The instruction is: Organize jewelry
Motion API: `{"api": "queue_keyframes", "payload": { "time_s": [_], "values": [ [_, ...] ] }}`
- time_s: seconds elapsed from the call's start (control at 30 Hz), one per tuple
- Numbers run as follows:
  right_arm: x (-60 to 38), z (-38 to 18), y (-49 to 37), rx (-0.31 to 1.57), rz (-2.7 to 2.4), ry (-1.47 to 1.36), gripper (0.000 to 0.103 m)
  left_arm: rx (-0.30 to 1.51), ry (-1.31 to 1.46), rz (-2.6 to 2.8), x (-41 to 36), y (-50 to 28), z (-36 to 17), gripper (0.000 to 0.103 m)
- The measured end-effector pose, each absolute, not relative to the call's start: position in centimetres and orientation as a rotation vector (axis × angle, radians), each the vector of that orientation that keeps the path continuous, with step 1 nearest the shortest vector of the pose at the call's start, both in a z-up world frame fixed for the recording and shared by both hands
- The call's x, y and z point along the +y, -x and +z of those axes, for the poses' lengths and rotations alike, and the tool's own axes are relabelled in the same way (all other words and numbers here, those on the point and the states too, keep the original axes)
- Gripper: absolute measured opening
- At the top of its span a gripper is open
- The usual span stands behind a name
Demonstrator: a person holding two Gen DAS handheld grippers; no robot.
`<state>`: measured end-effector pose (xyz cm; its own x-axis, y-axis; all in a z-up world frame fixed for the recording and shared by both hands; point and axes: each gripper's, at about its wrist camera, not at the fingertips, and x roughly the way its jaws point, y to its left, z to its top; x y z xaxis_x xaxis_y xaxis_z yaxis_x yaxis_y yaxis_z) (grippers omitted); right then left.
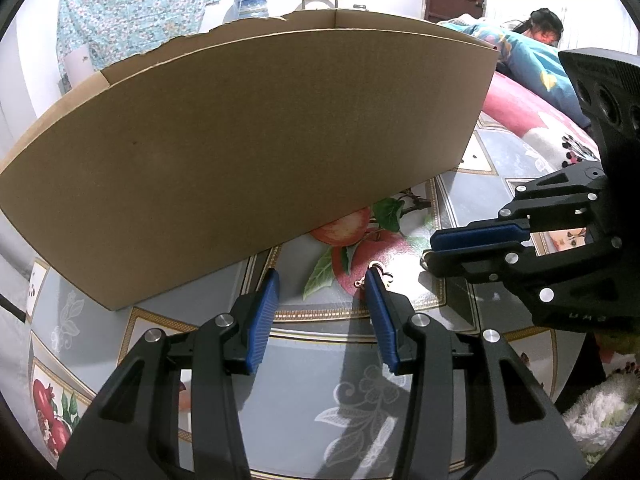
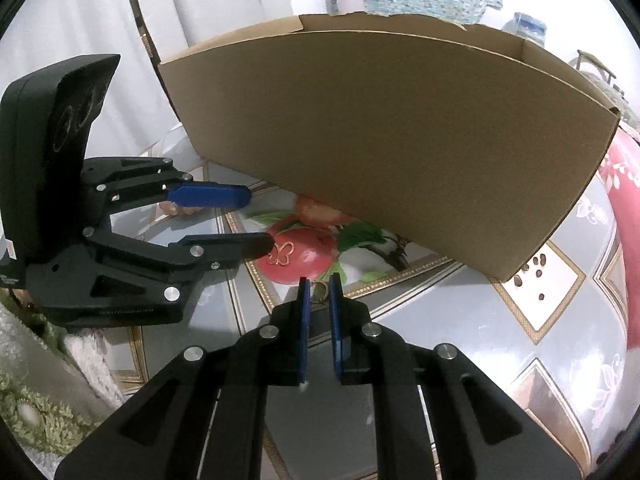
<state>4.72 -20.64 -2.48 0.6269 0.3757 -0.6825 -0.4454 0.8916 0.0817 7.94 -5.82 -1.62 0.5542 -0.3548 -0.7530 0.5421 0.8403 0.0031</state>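
A small gold butterfly piece of jewelry [image 2: 281, 256] lies on the apple print of the tablecloth; in the left wrist view it [image 1: 378, 276] shows just past my right fingertip. My left gripper [image 1: 322, 280] is open, its jaws wide apart, close to the butterfly. It also shows in the right wrist view [image 2: 260, 220]. My right gripper [image 2: 319, 284] is nearly shut around a small gold ring [image 2: 320, 291] held between its blue pads. It shows from the side in the left wrist view [image 1: 430, 250]. A big open cardboard box [image 1: 248, 152] stands just behind.
The table carries a fruit-print cloth [image 1: 352, 364]. The cardboard box wall [image 2: 400, 132] blocks the far side. A person [image 1: 542, 30] lies on pink and blue bedding at the right. A fluffy green-white rug [image 2: 36, 412] lies beside the table.
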Motion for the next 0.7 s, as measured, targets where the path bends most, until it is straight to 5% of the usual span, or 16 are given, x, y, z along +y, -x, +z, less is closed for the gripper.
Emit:
{"api": "queue_keyframes", "payload": {
  "time_s": [0.7],
  "values": [
    [-20.83, -2.31, -4.58, 0.750, 0.470, 0.093, 0.010, 0.833, -0.245, -0.528, -5.98, -7.83, -1.73, 0.043]
  ]
}}
